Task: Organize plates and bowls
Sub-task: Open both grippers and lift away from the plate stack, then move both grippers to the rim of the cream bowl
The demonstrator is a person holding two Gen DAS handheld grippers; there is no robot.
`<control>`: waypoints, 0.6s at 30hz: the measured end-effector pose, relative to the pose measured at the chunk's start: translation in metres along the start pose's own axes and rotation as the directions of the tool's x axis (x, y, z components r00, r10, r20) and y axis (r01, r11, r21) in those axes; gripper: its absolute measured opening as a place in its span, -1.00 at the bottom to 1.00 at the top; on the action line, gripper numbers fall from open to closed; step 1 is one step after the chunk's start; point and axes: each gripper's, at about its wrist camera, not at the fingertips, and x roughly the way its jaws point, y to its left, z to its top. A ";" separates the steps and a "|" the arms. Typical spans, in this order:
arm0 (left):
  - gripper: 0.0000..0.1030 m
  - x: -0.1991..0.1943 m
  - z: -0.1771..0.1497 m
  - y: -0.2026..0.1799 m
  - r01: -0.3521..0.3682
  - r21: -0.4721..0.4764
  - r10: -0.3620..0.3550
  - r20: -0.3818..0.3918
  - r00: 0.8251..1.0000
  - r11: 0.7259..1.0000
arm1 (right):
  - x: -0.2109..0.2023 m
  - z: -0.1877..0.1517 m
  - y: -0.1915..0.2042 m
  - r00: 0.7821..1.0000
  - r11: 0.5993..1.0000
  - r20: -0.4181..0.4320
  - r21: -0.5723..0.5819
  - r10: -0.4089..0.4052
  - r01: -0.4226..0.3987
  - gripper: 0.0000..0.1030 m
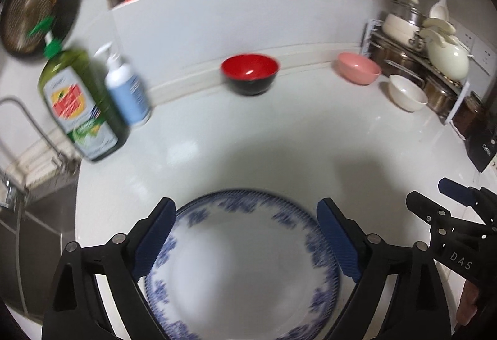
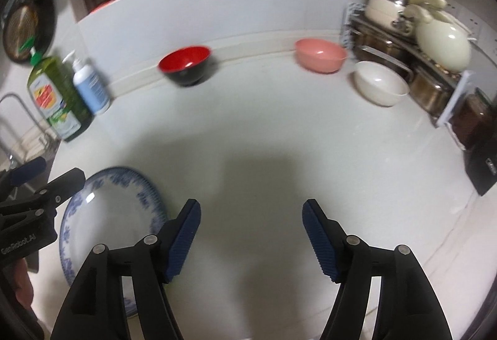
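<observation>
At the bottom of the left wrist view, the left gripper [image 1: 245, 234] is hanging with its blue-padded fingers spread wide above the blue-and-white plate [image 1: 242, 265], which is lying flat on the white counter [image 1: 248, 138] and filling the lower middle of the frame. The pads are sitting over the plate's left and right rims; whether they are touching it cannot be told through the blur. At the lower right edge of that view the right gripper [image 1: 435, 194] is poking in, with a bit of a hand beneath it.

In the right wrist view, the right gripper [image 2: 250, 234] is filling the bottom of the frame, its fingers also spread apart and gripping nothing, with bare counter [image 2: 264, 138] between them. The plate [image 2: 111, 222] is lying at the lower left of this frame, just beside the gripper's left finger, and the left gripper [image 2: 49, 181] is reaching over the plate's left rim from the left edge.

Farther back, toward the left edge of both frames, a green dish-soap bottle [image 2: 56, 94] and a white pump bottle [image 2: 90, 85] are standing side by side. In the upper middle, a red-and-black bowl [image 2: 186, 65] is sitting against the backsplash. To the upper right, a pink bowl [image 2: 320, 56] and a white bowl [image 2: 380, 87] are resting near each other on the counter, just in front of a metal rack [image 2: 403, 45] that is holding pots and a cream-coloured jug.
</observation>
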 end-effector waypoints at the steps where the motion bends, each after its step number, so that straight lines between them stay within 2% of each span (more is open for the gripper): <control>1: 0.83 -0.001 0.004 -0.008 0.003 0.013 -0.003 0.010 1.000 1.000 | -0.001 0.002 -0.006 1.000 1.000 0.009 0.008 -0.008 0.008 0.36; 7: 0.87 -0.005 0.030 -0.053 0.014 0.088 -0.020 0.073 0.997 0.996 | -0.012 0.012 -0.051 0.997 0.998 0.057 0.049 -0.053 0.050 0.37; 18: 0.91 0.000 0.073 -0.129 0.054 0.156 -0.076 0.136 0.988 0.986 | -0.024 0.037 -0.127 0.981 0.985 0.141 0.129 -0.131 0.113 0.37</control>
